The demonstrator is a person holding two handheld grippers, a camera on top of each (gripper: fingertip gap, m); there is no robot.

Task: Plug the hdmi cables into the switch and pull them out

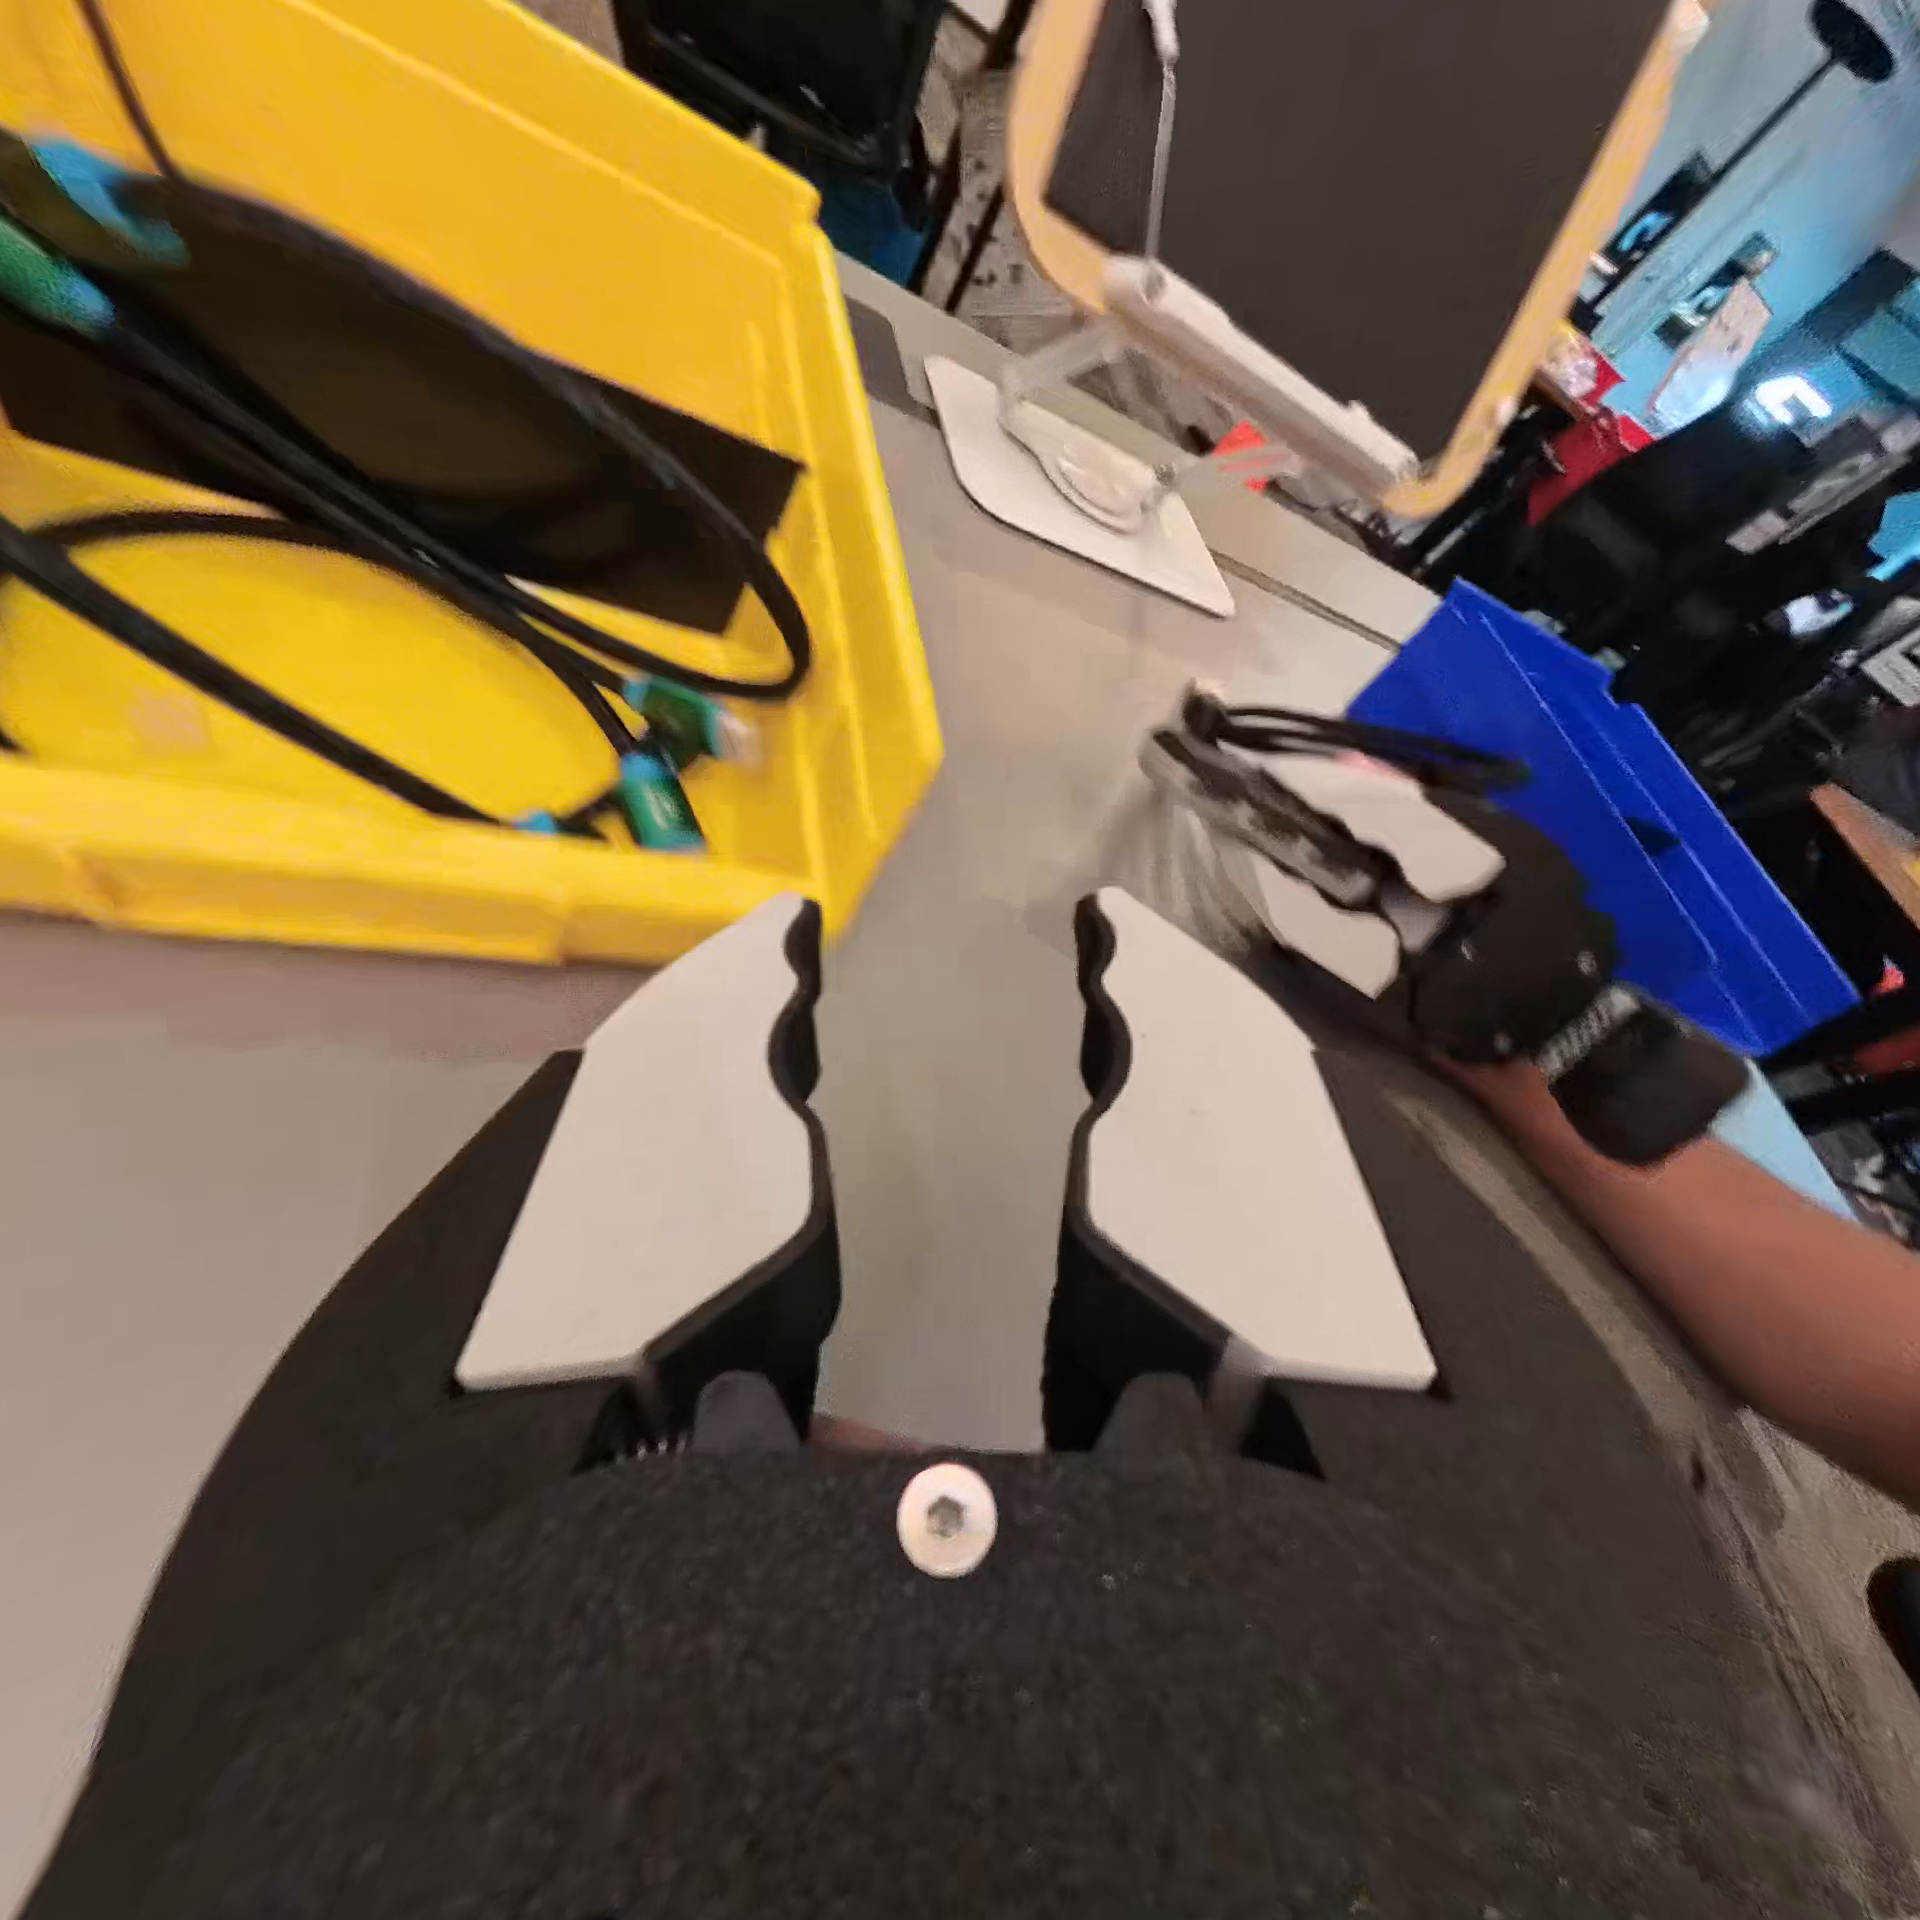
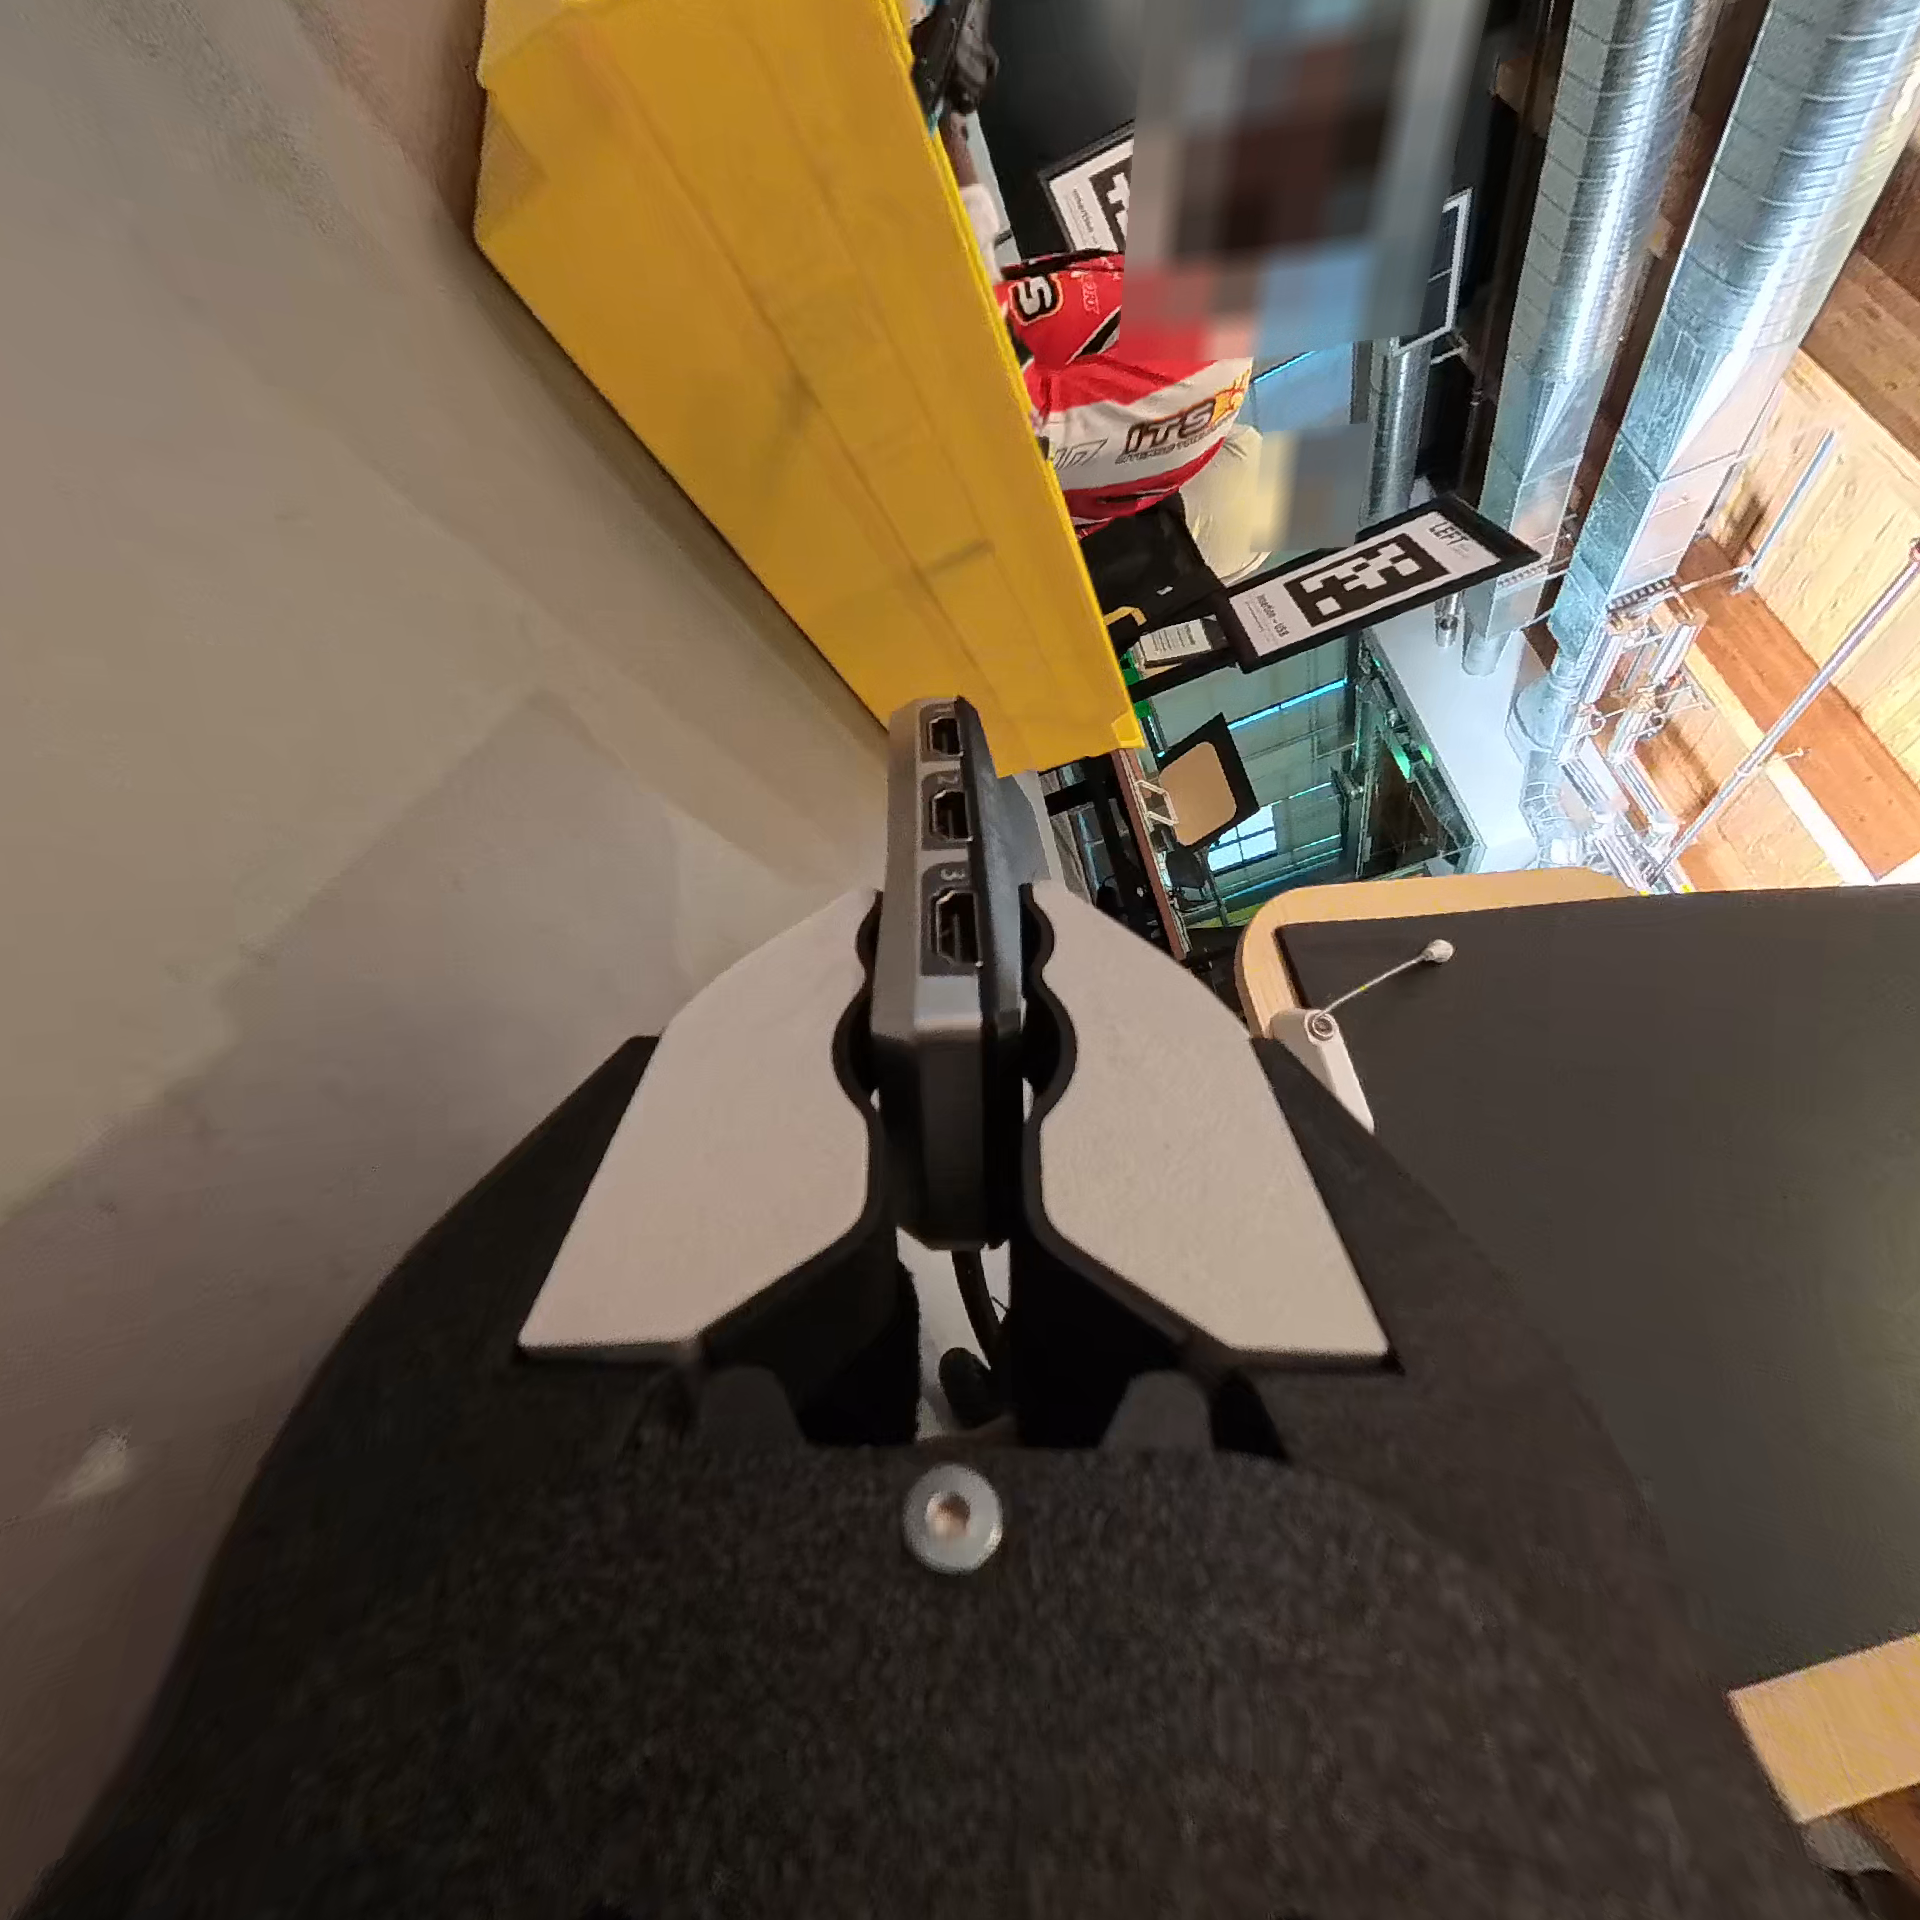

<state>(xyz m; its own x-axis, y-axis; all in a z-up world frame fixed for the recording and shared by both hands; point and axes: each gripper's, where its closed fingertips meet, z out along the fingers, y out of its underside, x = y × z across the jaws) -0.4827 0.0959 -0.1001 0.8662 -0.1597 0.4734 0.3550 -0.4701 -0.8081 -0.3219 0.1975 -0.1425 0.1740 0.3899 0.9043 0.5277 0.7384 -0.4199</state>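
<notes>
My right gripper (image 2: 948, 914) is shut on the black HDMI switch (image 2: 940, 997) and holds it on edge above the table. Three empty ports (image 2: 954, 925) face me. The switch also shows in the left wrist view (image 1: 1268, 805), clamped in the right gripper (image 1: 1226, 790) beside a blue bin. My left gripper (image 1: 948, 925) is open and empty over the grey table, just in front of the yellow bin (image 1: 862, 582). In that bin lie black HDMI cables (image 1: 436, 582) with green and blue plugs (image 1: 665, 800).
A blue bin (image 1: 1621, 831) stands at the right table edge. A white stand base (image 1: 1081, 488) holds a wood-edged black board (image 1: 1340, 208) at the back. The yellow bin's outer wall (image 2: 790, 395) runs beside the switch. A person in red and white (image 2: 1122, 416) is beyond the table. Across from one pair of fingers to the other is roughly 20 cm.
</notes>
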